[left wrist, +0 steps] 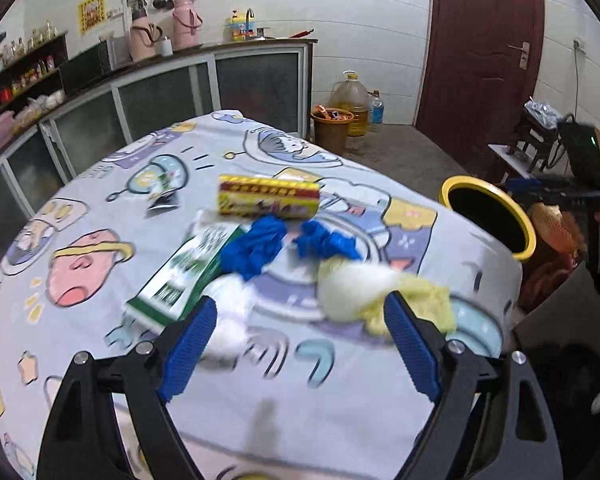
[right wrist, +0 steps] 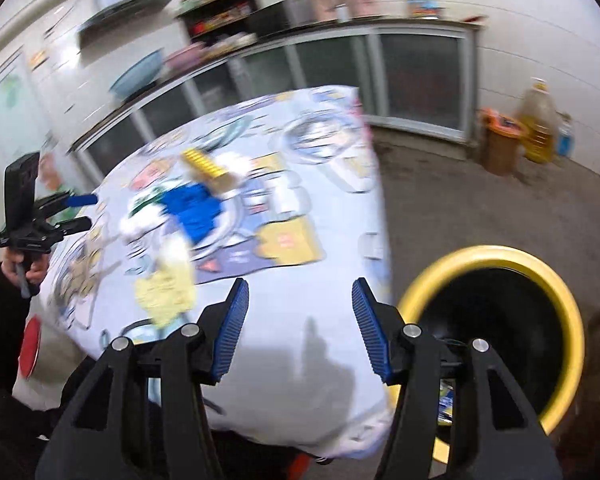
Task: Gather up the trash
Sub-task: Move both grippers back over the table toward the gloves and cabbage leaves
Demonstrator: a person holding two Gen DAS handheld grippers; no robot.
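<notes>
mid-collection: left gripper [left wrist: 300, 320] wide, empty, nearing tissue [left wrist: 352, 288]; right gripper [right wrist: 300, 320] wide, empty beside bin [right wrist: 556, 280]. next: close on tissue, carry to bin.

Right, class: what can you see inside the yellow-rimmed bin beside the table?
The bin is mostly dark inside. Near its lower edge, behind the right gripper, a scrap of blue-and-yellow packaging shows. The gripper hides whatever else lies at the bottom.

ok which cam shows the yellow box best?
Left wrist: the yellow box sits centre table, sharp enough to show its red band. Right wrist shows it small and motion-blurred.
</notes>
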